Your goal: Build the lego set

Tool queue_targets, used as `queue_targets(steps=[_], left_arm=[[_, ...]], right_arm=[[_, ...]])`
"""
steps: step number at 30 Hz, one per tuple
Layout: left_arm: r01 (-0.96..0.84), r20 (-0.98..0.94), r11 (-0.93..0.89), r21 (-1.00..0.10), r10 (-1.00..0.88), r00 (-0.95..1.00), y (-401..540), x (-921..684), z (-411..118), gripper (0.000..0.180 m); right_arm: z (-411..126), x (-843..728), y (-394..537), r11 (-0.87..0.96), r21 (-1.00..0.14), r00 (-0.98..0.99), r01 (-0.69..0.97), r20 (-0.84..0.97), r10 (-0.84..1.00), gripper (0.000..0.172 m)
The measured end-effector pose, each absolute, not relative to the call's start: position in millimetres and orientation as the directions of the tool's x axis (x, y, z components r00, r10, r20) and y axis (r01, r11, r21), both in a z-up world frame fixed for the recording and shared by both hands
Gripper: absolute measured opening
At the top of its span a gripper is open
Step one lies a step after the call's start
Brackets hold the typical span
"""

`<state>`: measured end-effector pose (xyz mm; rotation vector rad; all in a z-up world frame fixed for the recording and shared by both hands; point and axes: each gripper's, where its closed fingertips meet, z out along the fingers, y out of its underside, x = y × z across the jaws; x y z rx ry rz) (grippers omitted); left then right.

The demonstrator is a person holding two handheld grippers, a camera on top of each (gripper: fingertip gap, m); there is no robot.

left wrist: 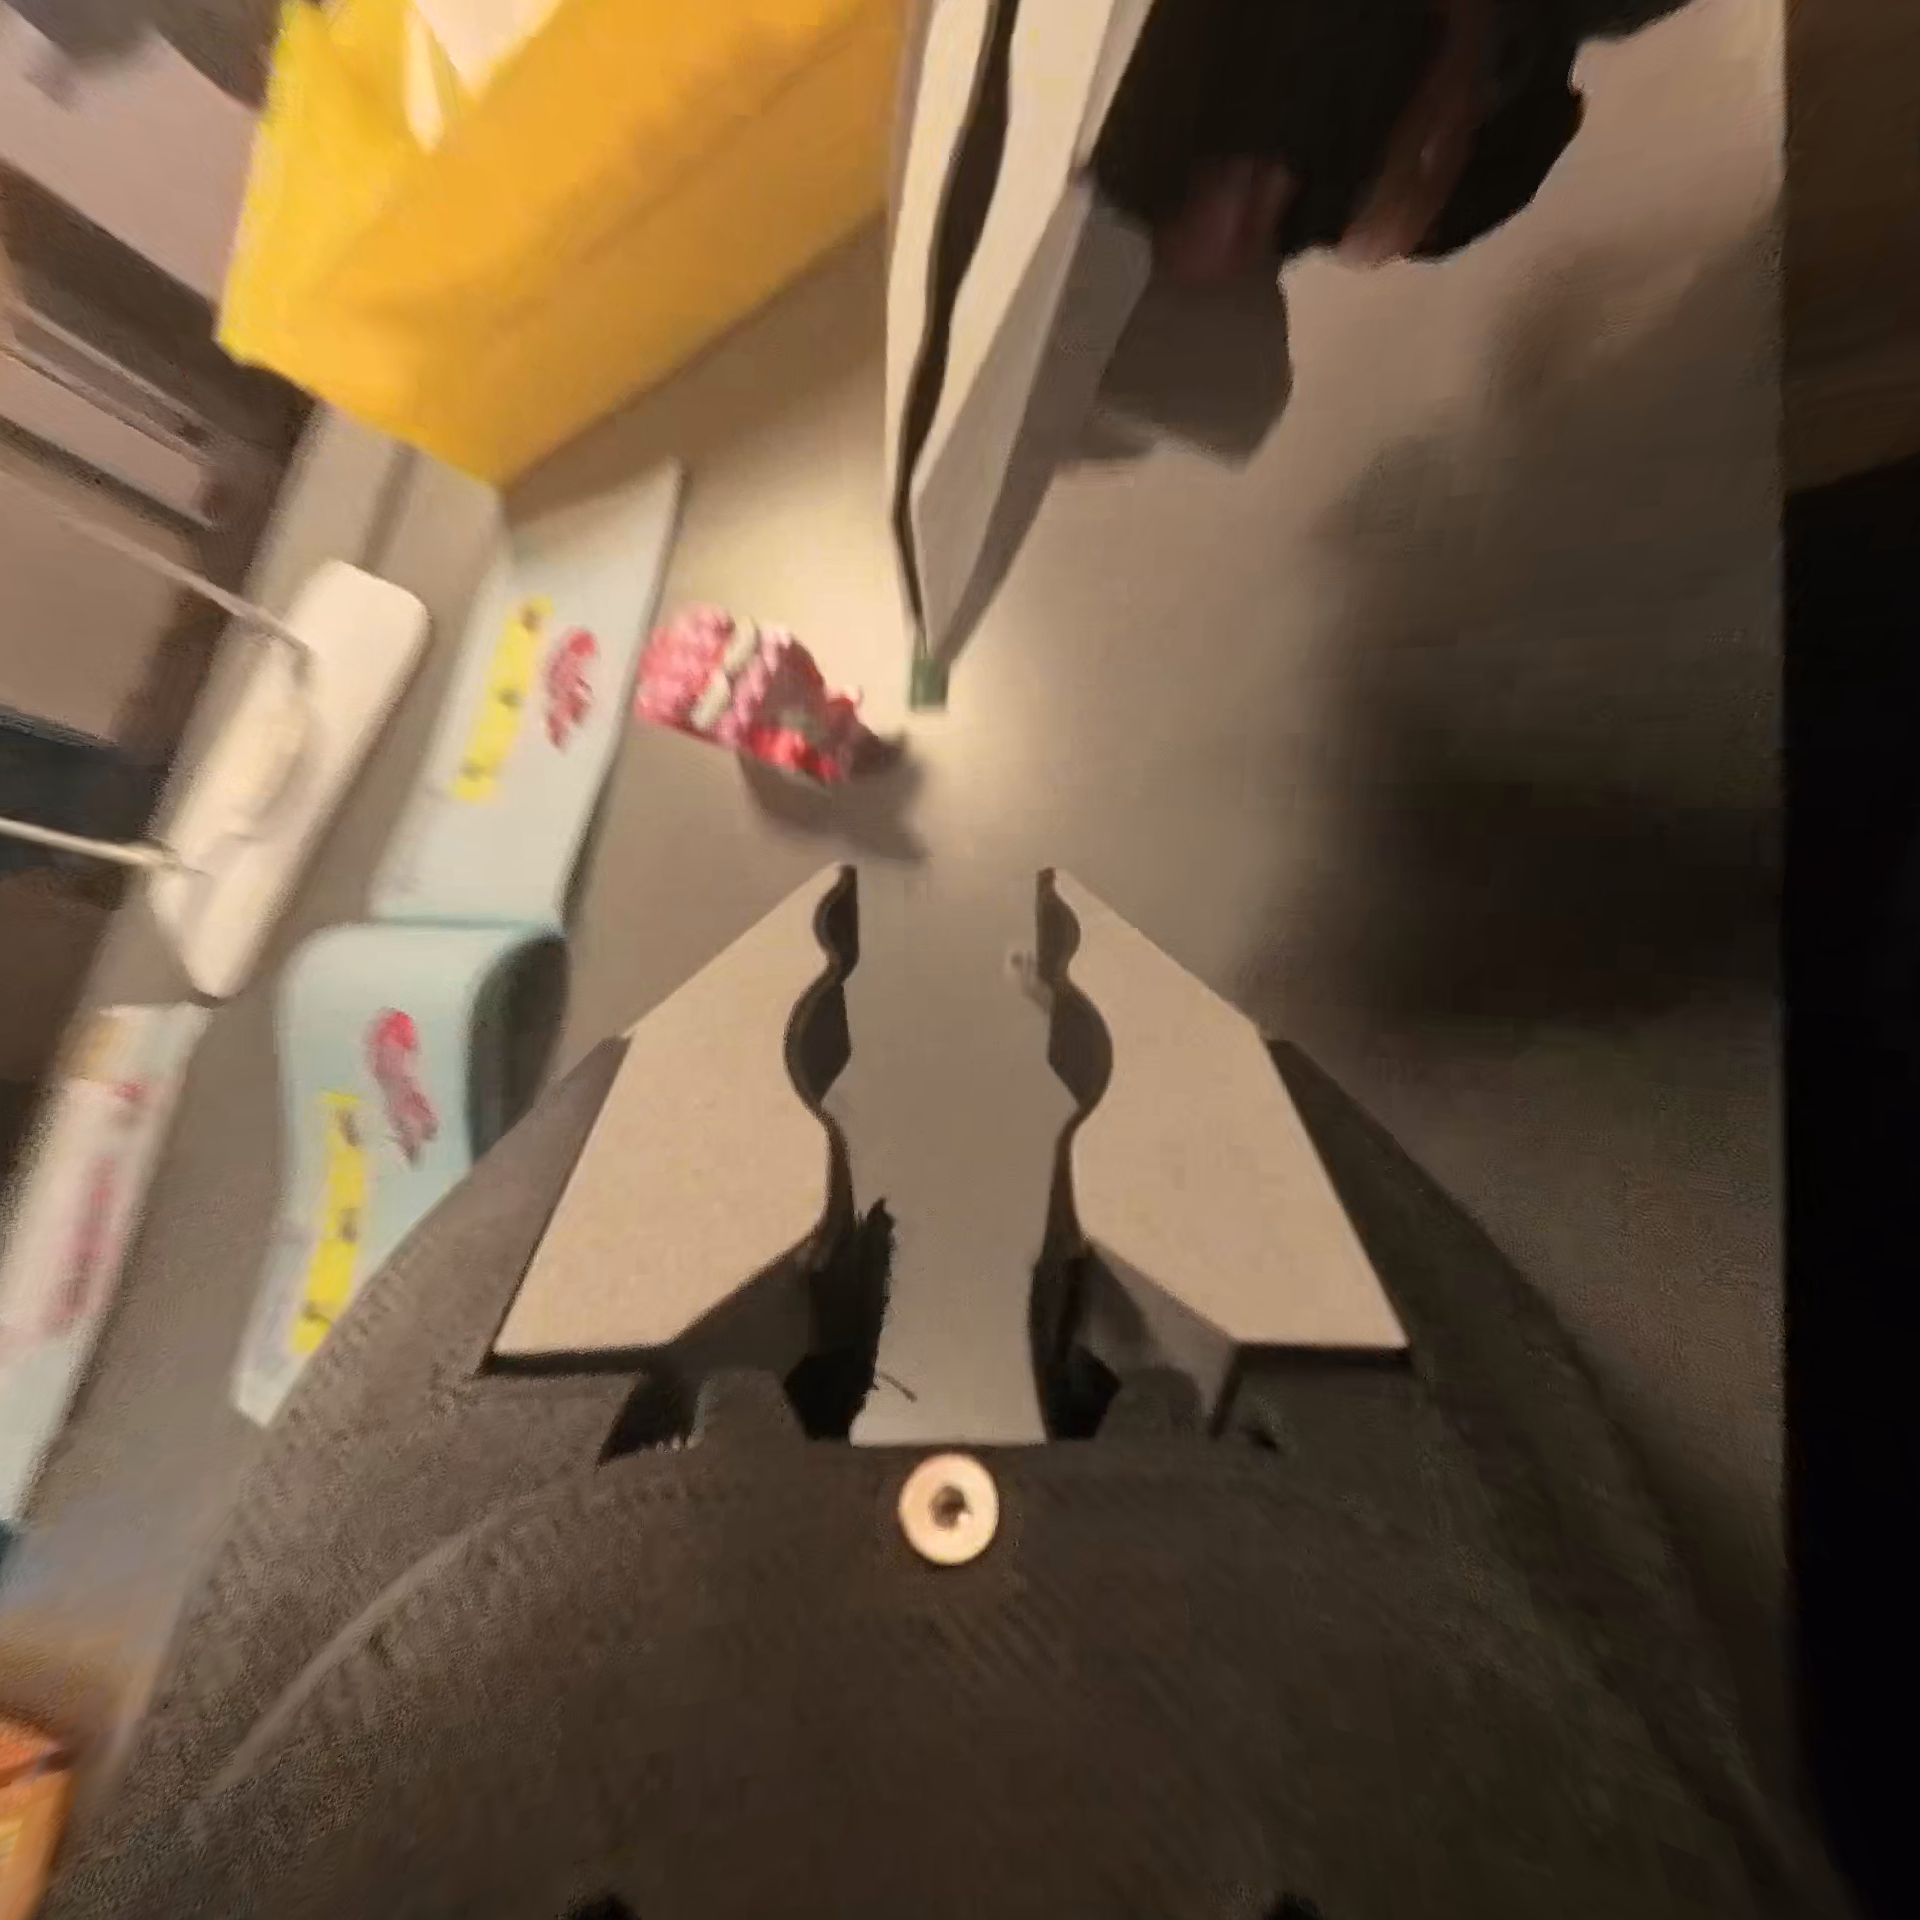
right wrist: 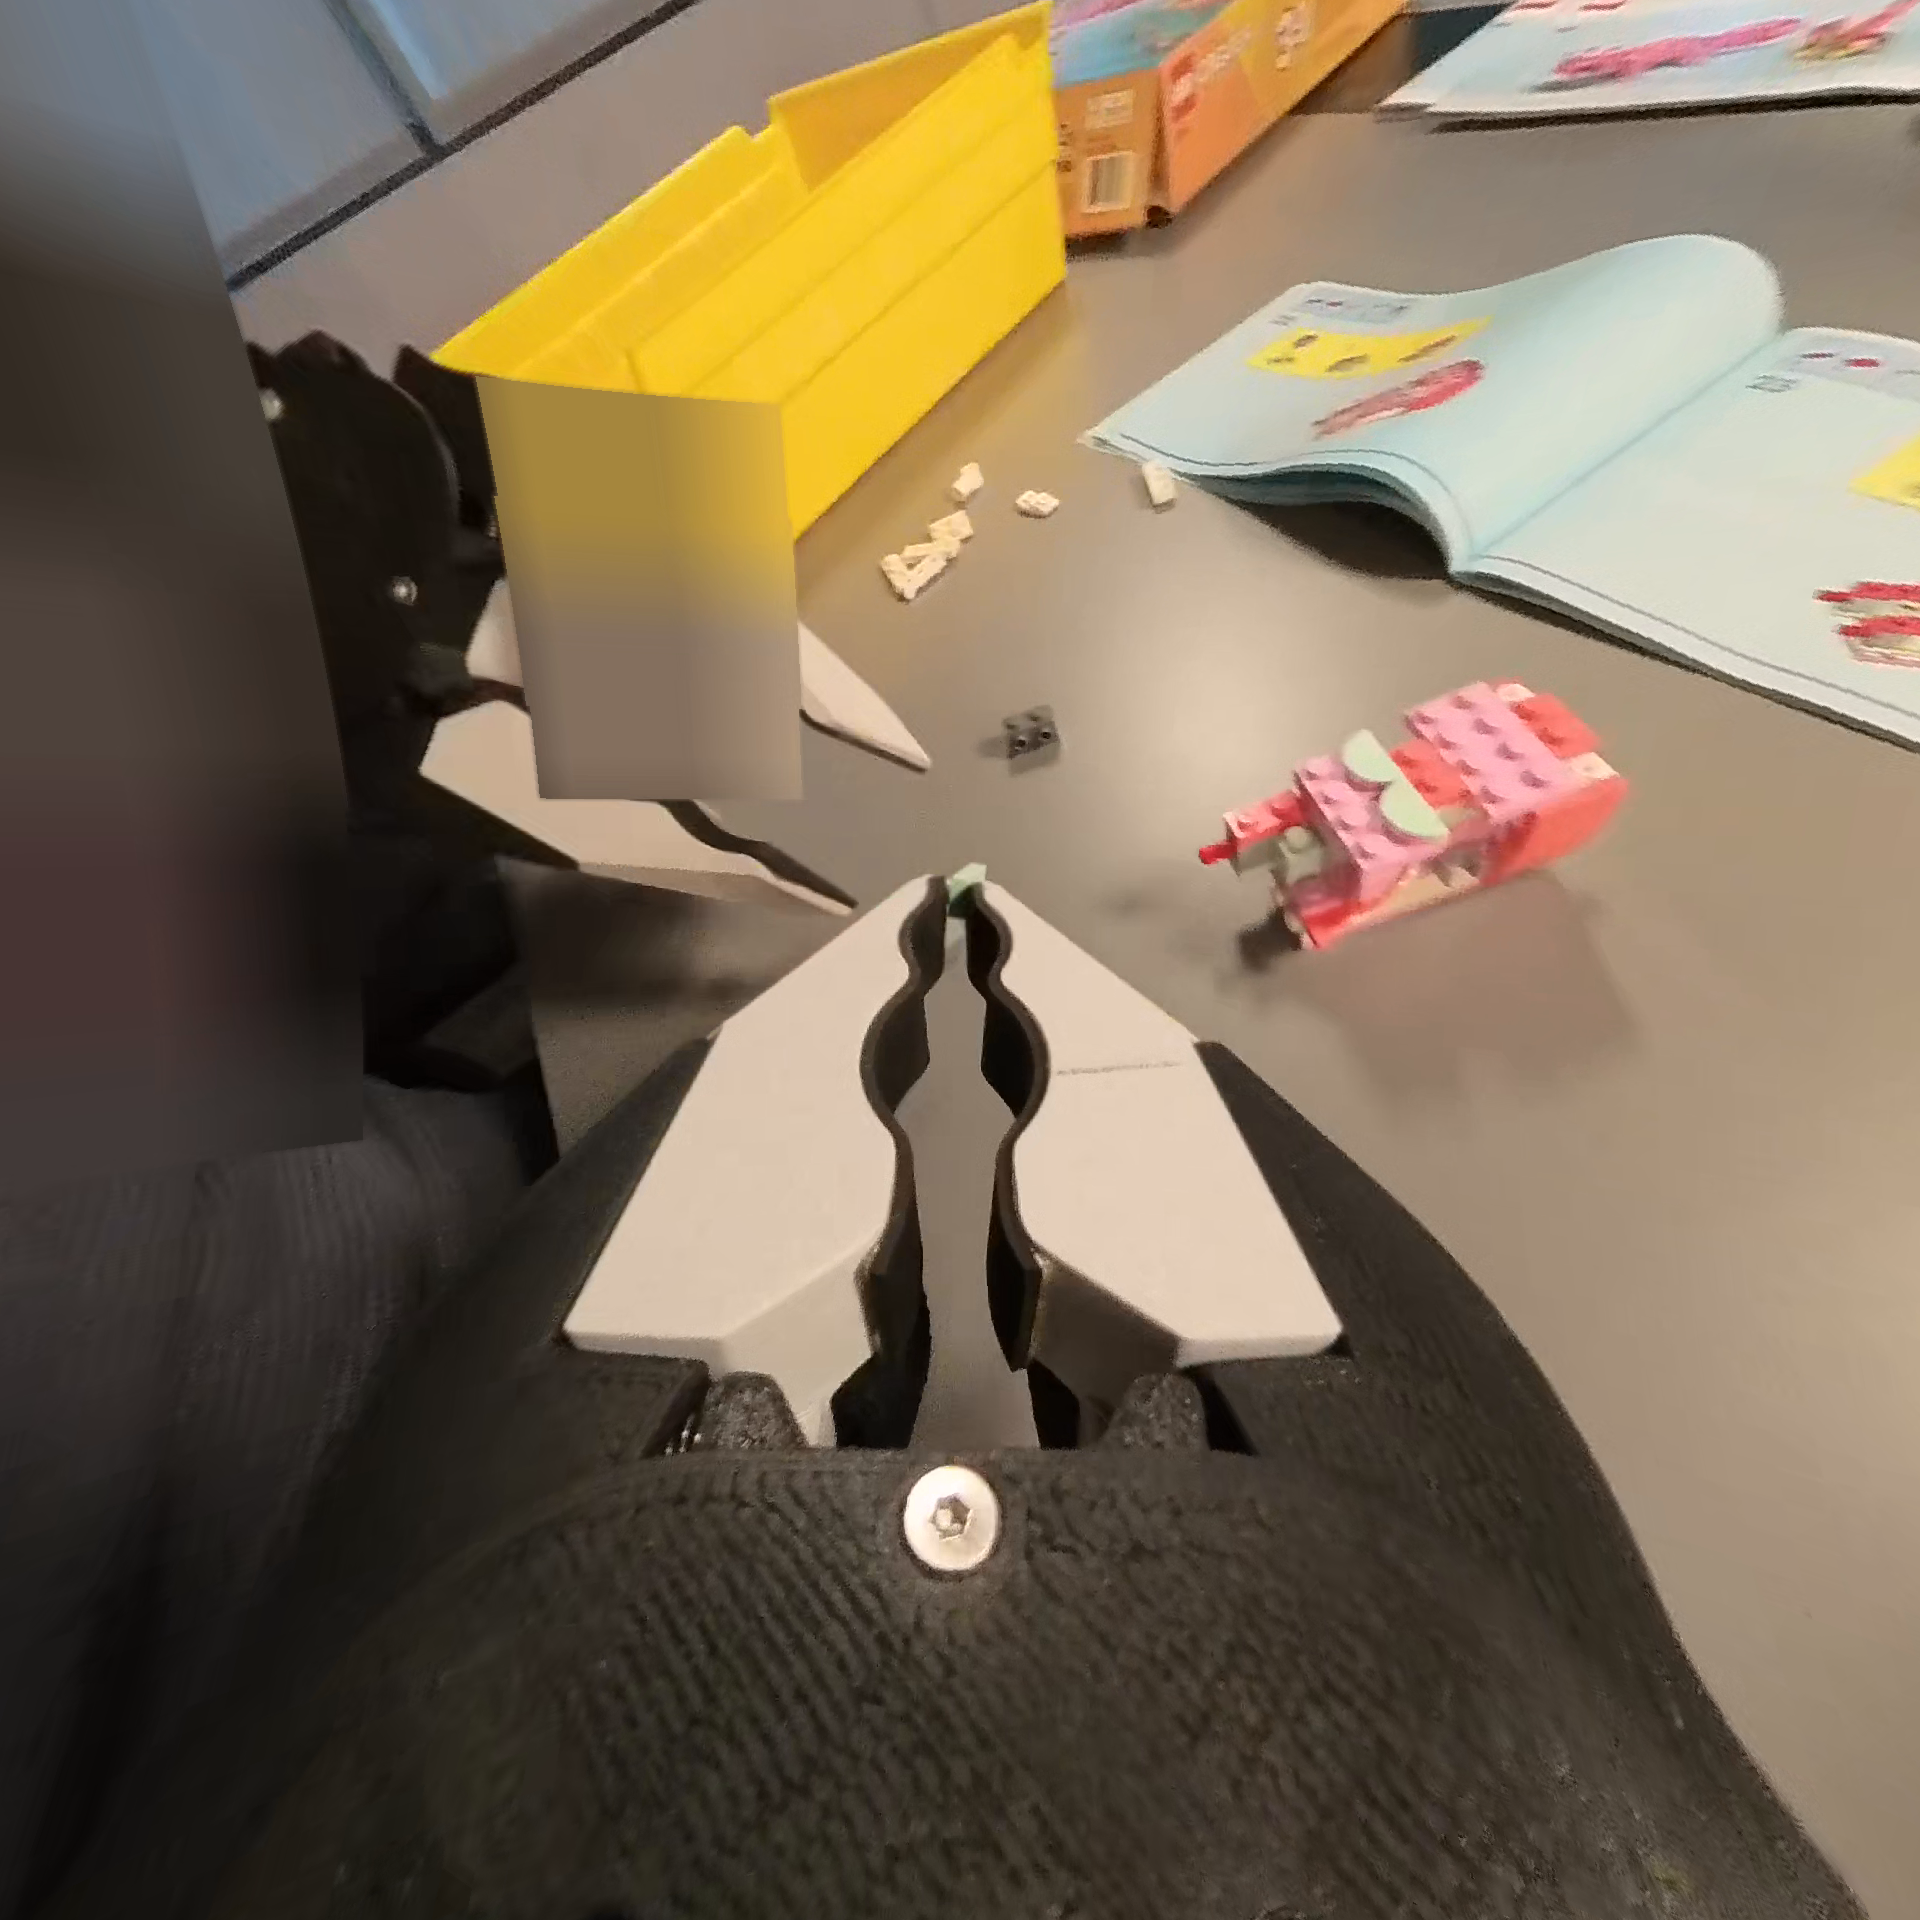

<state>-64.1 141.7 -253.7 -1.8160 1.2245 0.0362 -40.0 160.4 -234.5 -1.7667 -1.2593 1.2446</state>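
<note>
My right gripper (right wrist: 958, 896) is shut on a small light green piece (right wrist: 966, 881) pinched at its fingertips, above the grey table. It also shows in the left wrist view (left wrist: 928, 649), coming in from above with the green piece (left wrist: 928, 688) at its tip. My left gripper (left wrist: 945, 878) is open with nothing between its pads; in the right wrist view it is at the left (right wrist: 888, 831), jaws apart. A pink and red brick model (right wrist: 1434, 821) lies on the table to the right, and shows just beyond my left fingertips (left wrist: 758, 712).
A yellow bin (right wrist: 831, 260) stands at the back left. A small dark grey brick (right wrist: 1029, 732) and several white pieces (right wrist: 935, 551) lie loose on the table (right wrist: 1195, 644). An open light blue booklet (right wrist: 1558, 416) lies at the right, an orange box (right wrist: 1195, 114) behind. Some 4 cm of space lies between my two pairs of fingers. It is some 8 cm from my left tips to the small dark grey brick (right wrist: 1029, 732).
</note>
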Motion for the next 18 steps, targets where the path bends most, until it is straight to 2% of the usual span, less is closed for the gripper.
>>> queue_targets(steps=[4, 6, 10, 18], left_arm=[[-0.726, -0.231, -0.268, -0.633, -0.83, 0.507, 127.7, -76.4, -281.2, 0.035], [-0.733, -0.168, -0.315, -0.602, -0.848, 0.503, 125.7, -77.2, -290.3, 0.028], [-0.771, -0.224, -0.293, -0.566, -0.845, 0.485, 133.9, -76.8, -296.7, 0.022], [-0.763, -0.206, -0.287, -0.579, -0.854, 0.477, 139.9, -70.5, -295.2, 0.017]], right_arm=[[-244.4, -36.1, 166.4, -0.321, -0.876, 0.16, 0.359, -0.282, 0.946, 0.002], [-246.8, -35.9, 166.2, -0.301, -0.88, 0.176, 0.368, -0.252, 0.952, 0.002], [-250.1, -37.1, 162.4, -0.295, -0.878, 0.179, 0.377, -0.244, 0.953, 0.002], [-256.4, -38.8, 157.7, -0.353, -0.855, 0.165, 0.379, -0.313, 0.935, 0.002]])
